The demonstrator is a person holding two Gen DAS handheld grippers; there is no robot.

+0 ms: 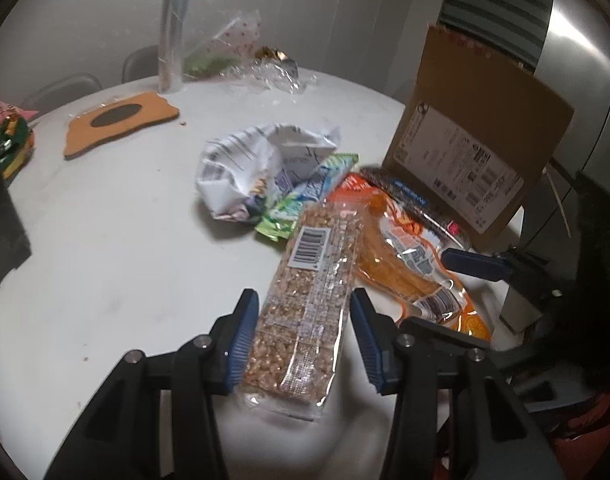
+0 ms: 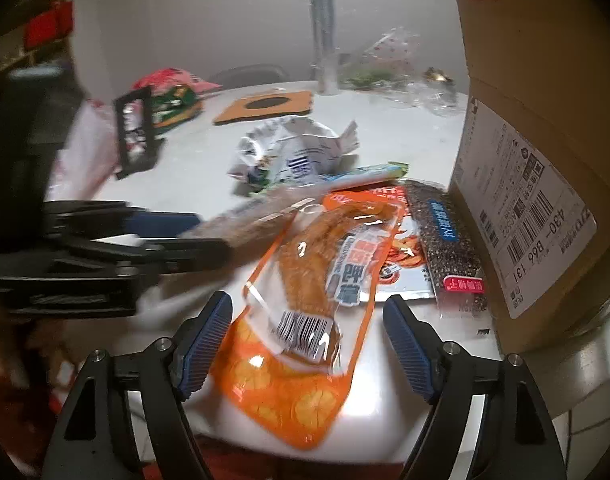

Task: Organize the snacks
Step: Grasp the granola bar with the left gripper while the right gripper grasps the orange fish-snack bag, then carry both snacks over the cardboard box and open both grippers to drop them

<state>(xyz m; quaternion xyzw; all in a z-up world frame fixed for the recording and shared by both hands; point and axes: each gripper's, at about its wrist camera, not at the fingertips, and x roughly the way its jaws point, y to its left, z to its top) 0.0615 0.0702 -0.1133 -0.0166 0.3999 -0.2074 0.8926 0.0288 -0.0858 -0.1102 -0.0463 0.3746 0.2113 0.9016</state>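
Observation:
A clear-wrapped grain bar (image 1: 305,300) lies on the white table (image 1: 125,240) between the fingers of my left gripper (image 1: 303,344), which straddles it; the right pad stands apart from the wrapper, so the jaws are open. An orange snack packet (image 2: 305,312) lies between the fingers of my right gripper (image 2: 305,344), which is wide open around it. The orange packet (image 1: 409,264) also shows in the left wrist view, right of the bar. The left gripper (image 2: 145,248) and the blurred bar (image 2: 257,220) show in the right wrist view. A dark seed bar (image 2: 445,240) lies by the box.
A tall cardboard box (image 1: 473,152) stands at the right. A crumpled white bag (image 1: 257,168) and a green-blue stick pack (image 1: 305,196) lie mid-table. A cork coaster (image 1: 121,120), a foil roll (image 1: 173,32), plastic wrappers (image 1: 265,72) and a snack pile (image 2: 169,100) sit farther back.

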